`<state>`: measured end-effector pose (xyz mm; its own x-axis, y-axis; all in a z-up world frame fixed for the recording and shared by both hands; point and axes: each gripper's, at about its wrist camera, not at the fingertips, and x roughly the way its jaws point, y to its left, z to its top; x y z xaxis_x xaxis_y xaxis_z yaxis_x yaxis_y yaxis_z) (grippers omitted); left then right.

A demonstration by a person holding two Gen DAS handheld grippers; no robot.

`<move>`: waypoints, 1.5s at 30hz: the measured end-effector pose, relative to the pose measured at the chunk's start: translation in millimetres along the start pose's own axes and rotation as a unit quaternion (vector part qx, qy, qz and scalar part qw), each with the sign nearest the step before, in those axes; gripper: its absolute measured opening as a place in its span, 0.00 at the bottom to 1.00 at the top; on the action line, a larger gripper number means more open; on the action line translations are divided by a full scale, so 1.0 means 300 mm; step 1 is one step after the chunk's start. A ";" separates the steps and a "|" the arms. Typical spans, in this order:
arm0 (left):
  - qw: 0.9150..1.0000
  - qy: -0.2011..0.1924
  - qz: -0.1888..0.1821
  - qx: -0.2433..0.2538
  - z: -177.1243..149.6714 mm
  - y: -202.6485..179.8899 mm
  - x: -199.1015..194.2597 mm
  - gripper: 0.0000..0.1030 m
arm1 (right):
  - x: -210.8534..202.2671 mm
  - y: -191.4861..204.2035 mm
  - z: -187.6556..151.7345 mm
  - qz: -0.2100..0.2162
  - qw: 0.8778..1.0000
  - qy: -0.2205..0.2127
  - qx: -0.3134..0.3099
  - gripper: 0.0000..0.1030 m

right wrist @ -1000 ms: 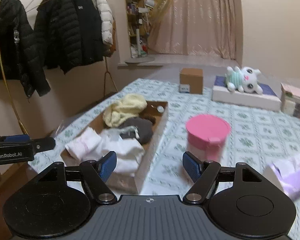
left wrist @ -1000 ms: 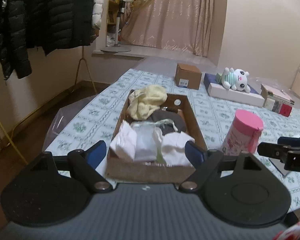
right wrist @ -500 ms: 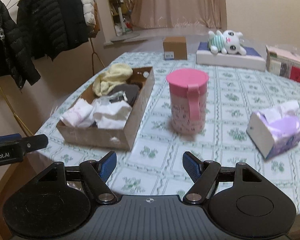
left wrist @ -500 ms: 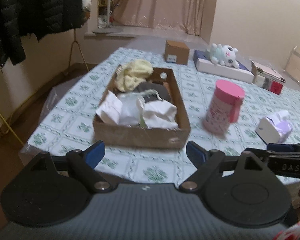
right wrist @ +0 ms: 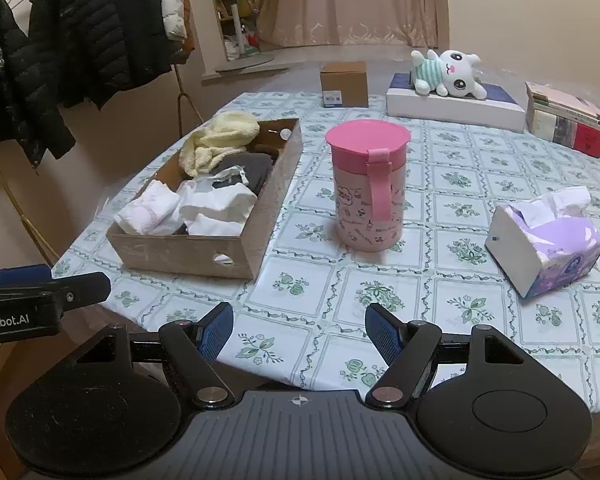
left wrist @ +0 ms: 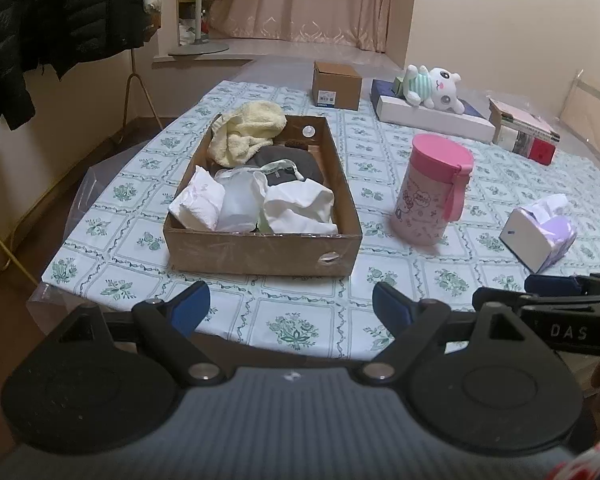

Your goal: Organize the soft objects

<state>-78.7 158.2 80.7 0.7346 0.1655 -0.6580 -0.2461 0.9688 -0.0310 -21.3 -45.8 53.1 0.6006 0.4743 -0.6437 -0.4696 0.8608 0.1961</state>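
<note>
The left gripper (left wrist: 291, 304) and the right gripper (right wrist: 299, 330) are held above the near edge of the table (right wrist: 440, 312), jaws spread apart, nothing between them. A cardboard box (left wrist: 260, 250) is noted on the patterned tablecloth, filled with soft items: a yellow towel (left wrist: 248, 130) at the far end, a grey garment (left wrist: 288, 160) in the middle, white cloths (left wrist: 300, 204) at the near end. A pink container (right wrist: 368, 184) is seen just beside the box, a tissue pack (right wrist: 548, 244) well apart to the right.
</note>
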 end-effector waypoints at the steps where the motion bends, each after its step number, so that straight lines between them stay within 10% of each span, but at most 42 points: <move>1: 1.000 0.001 0.002 0.003 0.000 -0.002 0.003 0.84 | 0.002 -0.002 -0.001 0.000 1.000 0.001 0.001 0.71; 45: 0.999 0.020 0.011 0.040 0.016 -0.058 0.122 0.85 | 0.070 -0.034 0.018 -0.021 1.000 0.014 0.017 0.71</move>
<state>-44.5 148.4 60.8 0.7029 0.1818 -0.6876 -0.2106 0.9766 0.0429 -0.4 -43.6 41.4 0.6008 0.4327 -0.6722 -0.4221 0.8858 0.1930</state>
